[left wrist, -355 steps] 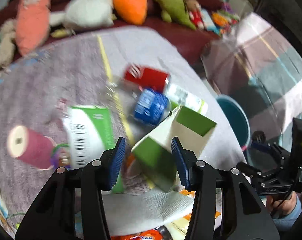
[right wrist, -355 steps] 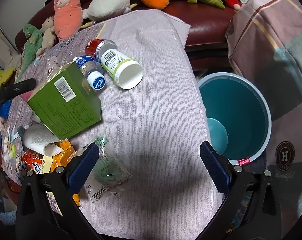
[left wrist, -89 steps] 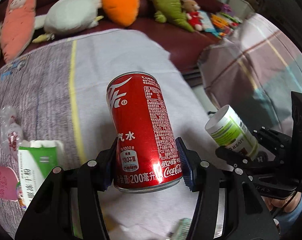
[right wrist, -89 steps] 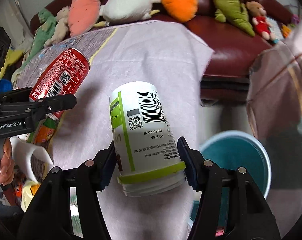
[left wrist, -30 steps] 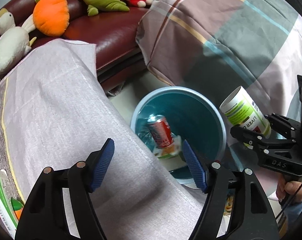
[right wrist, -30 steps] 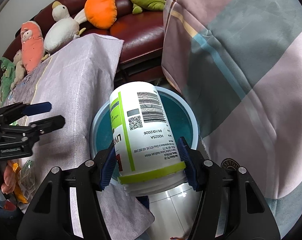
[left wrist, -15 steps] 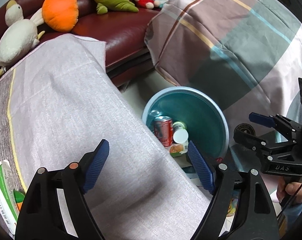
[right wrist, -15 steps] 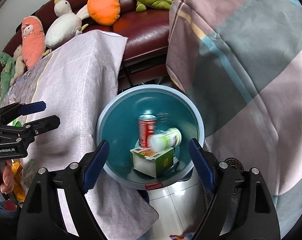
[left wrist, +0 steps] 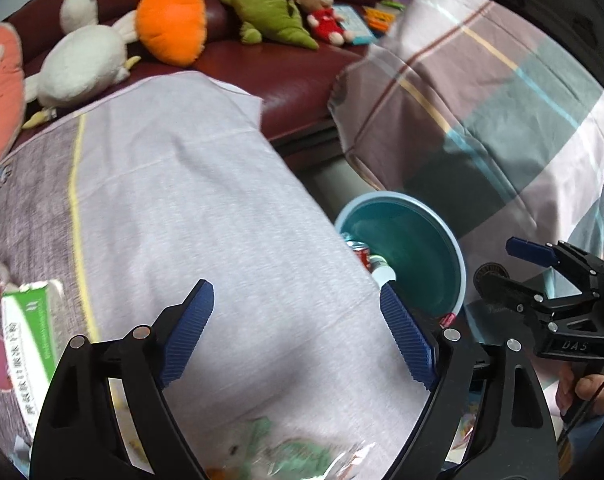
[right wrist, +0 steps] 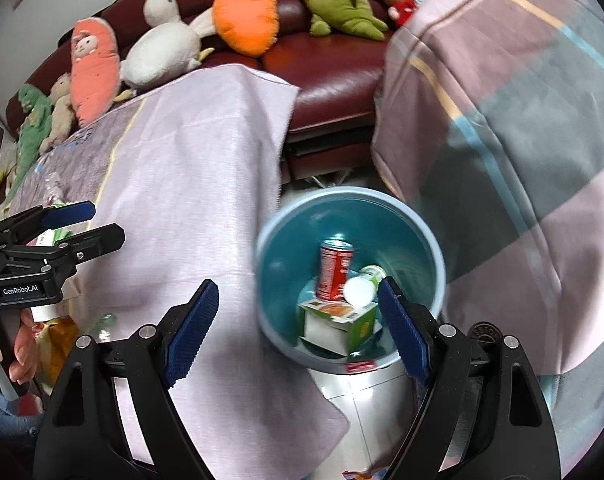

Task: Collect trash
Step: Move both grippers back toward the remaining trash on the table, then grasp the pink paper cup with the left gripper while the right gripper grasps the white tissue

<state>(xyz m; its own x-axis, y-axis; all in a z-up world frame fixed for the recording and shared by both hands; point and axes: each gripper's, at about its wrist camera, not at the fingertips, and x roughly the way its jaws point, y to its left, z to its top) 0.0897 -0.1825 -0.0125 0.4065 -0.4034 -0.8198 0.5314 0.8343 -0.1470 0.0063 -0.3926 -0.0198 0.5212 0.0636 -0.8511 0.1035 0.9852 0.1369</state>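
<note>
Both the left gripper (left wrist: 296, 334) and right gripper (right wrist: 298, 328) have jaws spread wide, gripping nothing. The red can (right wrist: 335, 270), white bottle (right wrist: 362, 286) and green carton (right wrist: 338, 326) lie inside the teal bin (right wrist: 430, 248) beside the cloth-covered counter (left wrist: 190, 208).

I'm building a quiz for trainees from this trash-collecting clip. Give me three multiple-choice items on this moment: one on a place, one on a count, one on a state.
1. Where is the red can?
A. on the table
B. in the teal bin
C. on the sofa

2. How many items show inside the bin?
A. one
B. three
C. five

3. How do the two grippers stand?
A. both open and holding nothing
B. both shut on trash
C. only the left one shut

Answers:
1 B, the can stands inside the bin beside the white bottle.
2 B, can, bottle and green carton.
3 A, nothing sits between the fingers of the left gripper or the right gripper.
</note>
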